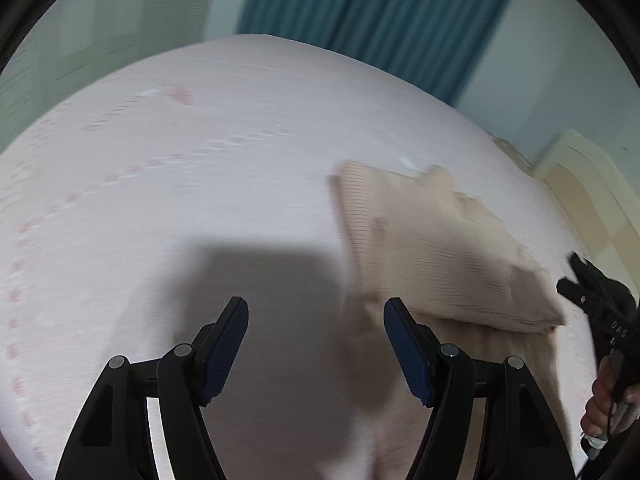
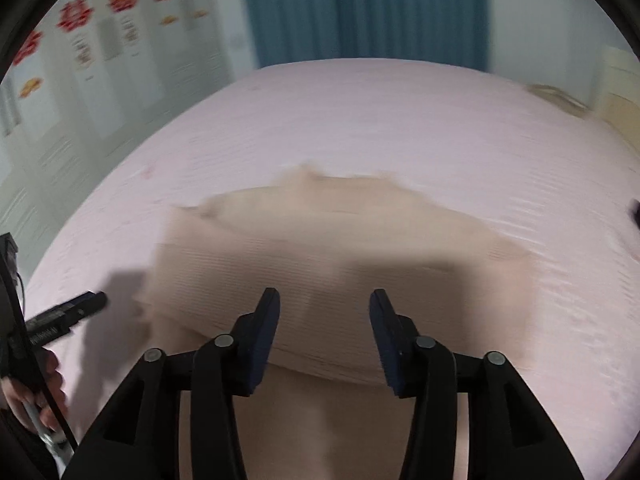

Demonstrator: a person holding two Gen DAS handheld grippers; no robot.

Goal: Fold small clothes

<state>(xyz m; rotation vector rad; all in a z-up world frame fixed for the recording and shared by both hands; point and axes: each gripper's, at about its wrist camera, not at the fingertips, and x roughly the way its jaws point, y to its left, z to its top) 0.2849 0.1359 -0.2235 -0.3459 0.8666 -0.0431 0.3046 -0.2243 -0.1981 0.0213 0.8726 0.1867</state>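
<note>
A beige ribbed garment (image 1: 440, 248) lies on the pink bedsheet (image 1: 200, 140), its upper layer folded over the lower one. My left gripper (image 1: 317, 304) is open over bare sheet, with the garment's left edge just beside its right finger. In the right wrist view the garment (image 2: 320, 240) fills the middle of the sheet (image 2: 400, 120). My right gripper (image 2: 325, 294) hangs open above its folded edge, and nothing is pressed between the pads. The picture is blurred. The right gripper (image 1: 572, 276) also shows at the right edge of the left wrist view, next to the garment's right side.
A teal curtain (image 2: 360, 12) hangs behind the bed. A wall with red paper decorations (image 2: 120, 0) stands on the left. Pale beige furniture (image 1: 592, 200) stands beyond the bed's right edge. A hand (image 2: 36, 392) holds the left gripper at the lower left.
</note>
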